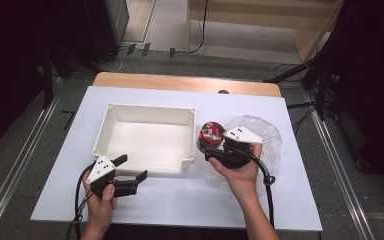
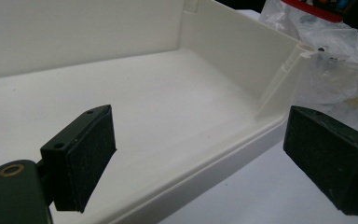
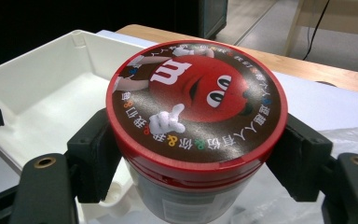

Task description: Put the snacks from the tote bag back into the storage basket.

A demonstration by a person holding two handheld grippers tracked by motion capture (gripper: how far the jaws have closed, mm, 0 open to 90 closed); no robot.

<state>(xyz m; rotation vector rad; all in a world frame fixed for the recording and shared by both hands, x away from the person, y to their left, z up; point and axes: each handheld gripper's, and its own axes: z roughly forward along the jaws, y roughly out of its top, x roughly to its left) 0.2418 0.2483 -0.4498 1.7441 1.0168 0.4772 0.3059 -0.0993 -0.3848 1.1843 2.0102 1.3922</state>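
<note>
High view: sitting above the person's side, looking forward and down, taking in the whole white table [image 1: 180, 210] and the floor beyond.

Left gripper view: riding low and close, facing along its jaws over the near rim of the white tray [image 2: 205, 172] into its far corner.

Right gripper view: riding very close behind the red-lidded jar [image 3: 196, 100], looking across the table's far edge.

Shared: all three are showing the tray; the high view is also showing the jar [image 1: 211, 132].
</note>
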